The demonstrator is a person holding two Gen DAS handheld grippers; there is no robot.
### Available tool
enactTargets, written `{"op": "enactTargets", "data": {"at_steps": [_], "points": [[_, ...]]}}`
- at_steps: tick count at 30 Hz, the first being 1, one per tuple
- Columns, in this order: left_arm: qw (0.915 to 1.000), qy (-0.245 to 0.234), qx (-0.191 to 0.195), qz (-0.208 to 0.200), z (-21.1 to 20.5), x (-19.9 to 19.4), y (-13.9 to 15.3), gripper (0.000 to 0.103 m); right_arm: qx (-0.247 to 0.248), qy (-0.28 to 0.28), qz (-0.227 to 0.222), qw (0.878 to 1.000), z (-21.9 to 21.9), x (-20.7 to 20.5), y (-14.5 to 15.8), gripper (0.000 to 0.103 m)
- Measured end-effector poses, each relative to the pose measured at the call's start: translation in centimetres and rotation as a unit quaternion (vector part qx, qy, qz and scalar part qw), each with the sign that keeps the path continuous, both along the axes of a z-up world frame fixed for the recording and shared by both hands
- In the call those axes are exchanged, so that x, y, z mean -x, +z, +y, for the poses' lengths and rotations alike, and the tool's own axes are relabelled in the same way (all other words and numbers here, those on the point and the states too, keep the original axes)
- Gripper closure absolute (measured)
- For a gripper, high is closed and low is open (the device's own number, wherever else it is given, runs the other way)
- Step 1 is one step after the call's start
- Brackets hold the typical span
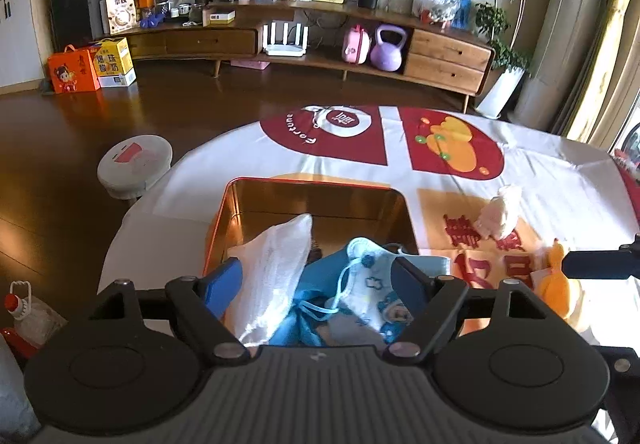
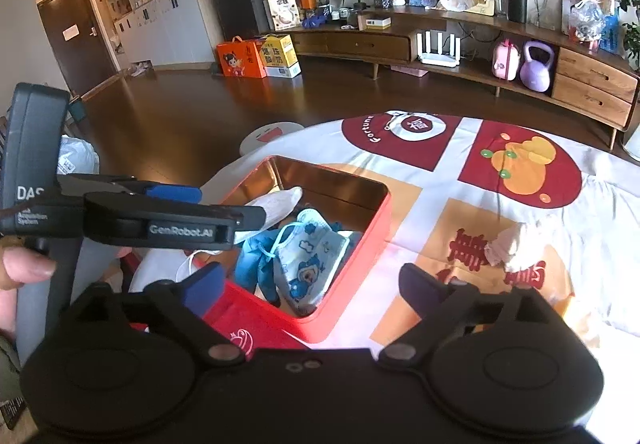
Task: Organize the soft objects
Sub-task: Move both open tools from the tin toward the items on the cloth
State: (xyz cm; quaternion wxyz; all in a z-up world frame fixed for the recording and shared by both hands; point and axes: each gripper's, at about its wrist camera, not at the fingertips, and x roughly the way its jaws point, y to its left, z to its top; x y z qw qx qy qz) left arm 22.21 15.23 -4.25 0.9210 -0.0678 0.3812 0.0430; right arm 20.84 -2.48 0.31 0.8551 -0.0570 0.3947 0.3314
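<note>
My left tongs (image 1: 320,278) hang released over the near end of the one red tin (image 1: 224,200), nothing pinched between the blue pads. My right tongs (image 2: 312,284) are released too, spread wide above the tin's near right corner, gripping nothing. The tin stands on the near left part of the white, red and orange tablecloth (image 1: 560,172). I count three soft things inside: one white folded cloth (image 1: 276,264) leaning at the left, one blue cloth (image 1: 316,284) bunched beside it, and one printed face mask (image 1: 368,284) lying on the blue cloth. Out on the cloth, right of the tin, sits one small white tuft (image 1: 500,214), well apart from it, and nearer me one orange soft thing (image 1: 554,284), partly hidden. One white stool (image 1: 134,164) stands on the floor to the far left.
</note>
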Motion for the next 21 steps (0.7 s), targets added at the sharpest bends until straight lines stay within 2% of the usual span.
{"op": "enactTargets", "data": {"at_steps": [2,6,17,21], "points": [[1.0000,0.000,-0.002,-0.004,-0.4,0.4,0.3,0.018,-0.003,-0.005,0.000,1.000,-0.6,0.2,0.2,0.005],[0.9999,-0.006,-0.001,-0.013,-1.3,1.4,0.7,0.018,-0.013,-0.015,-0.003,1.000,-2.4,0.8,0.6,0.001],[0.9995,-0.025,0.007,-0.021,-5.2,3.4,0.7,0.018,-0.031,-0.060,-0.013,0.998,-8.5,2.4,0.5,0.000],[0.9992,-0.032,-0.002,-0.025,-7.3,3.9,0.7,0.018,-0.028,-0.078,-0.016,0.996,-10.9,2.8,0.2,0.000]]}}
